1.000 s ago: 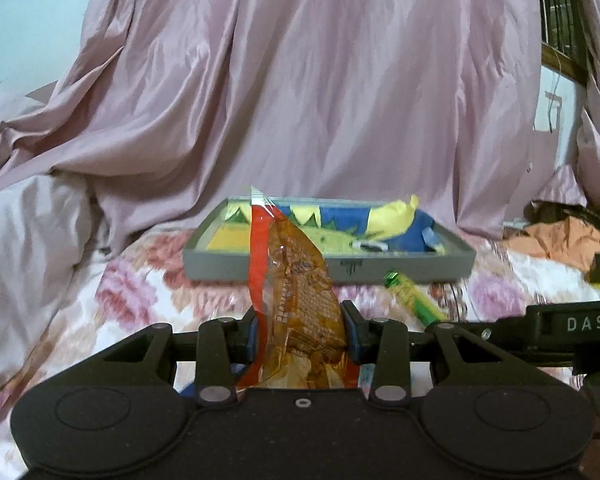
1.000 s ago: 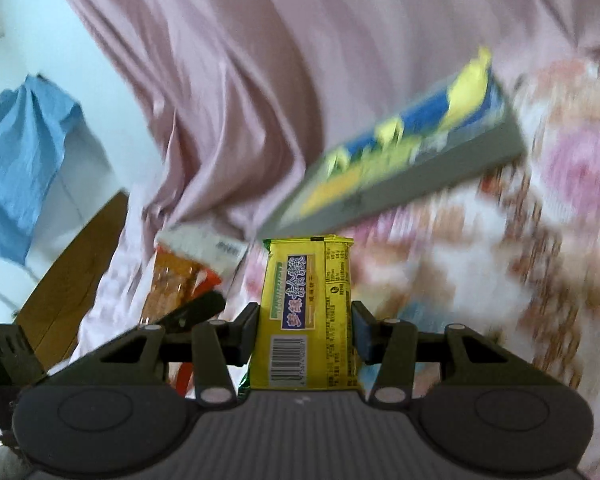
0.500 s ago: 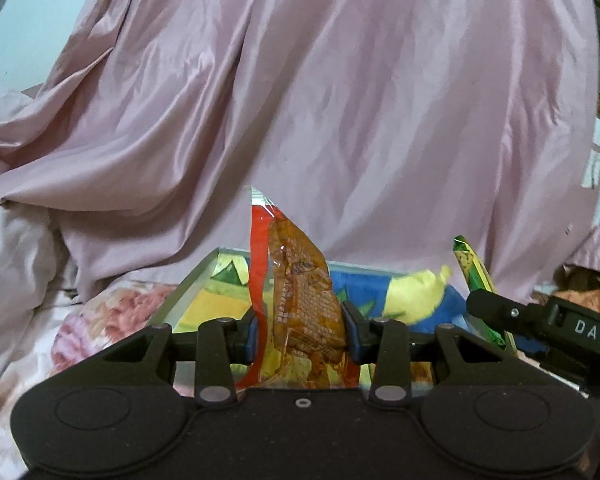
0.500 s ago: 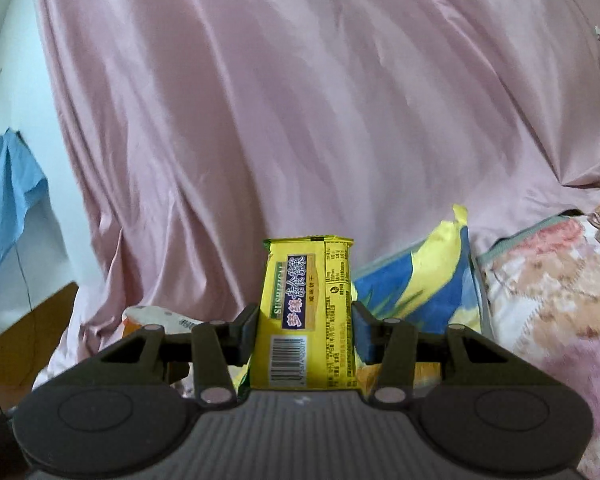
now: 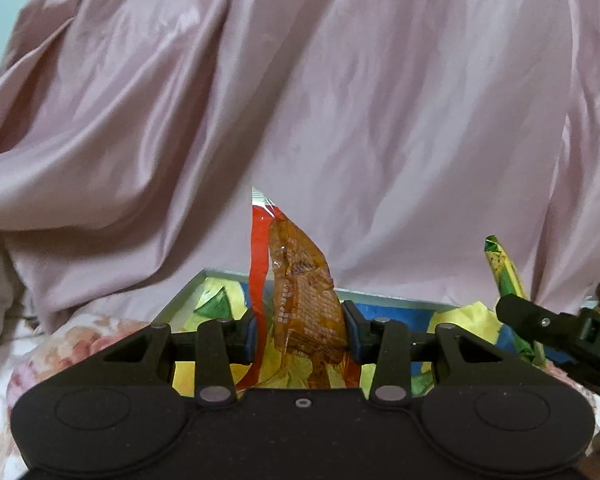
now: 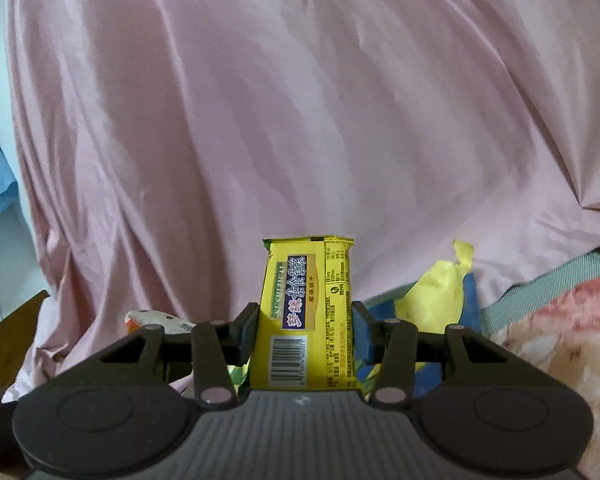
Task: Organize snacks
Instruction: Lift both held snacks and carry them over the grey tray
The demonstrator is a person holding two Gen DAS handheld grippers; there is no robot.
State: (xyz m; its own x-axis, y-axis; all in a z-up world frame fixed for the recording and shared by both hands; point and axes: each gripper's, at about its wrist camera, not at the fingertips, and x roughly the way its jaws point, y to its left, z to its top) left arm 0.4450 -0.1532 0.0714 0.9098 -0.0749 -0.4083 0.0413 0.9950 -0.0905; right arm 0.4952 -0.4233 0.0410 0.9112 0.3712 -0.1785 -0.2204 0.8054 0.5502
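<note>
While left gripper (image 5: 300,334) clamps orange packet (image 5: 306,304), right gripper (image 6: 305,334) clamps yellow packet (image 6: 306,312), tray (image 5: 188,300) just beyond.

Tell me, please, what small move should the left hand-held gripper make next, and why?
Probably ease forward and down until the orange packet hangs above the tray, then open. The left hand-held gripper is shut on the packet, and the tray's near edge lies just ahead and below. The right hand-held gripper holds a yellow packet alongside.
</note>
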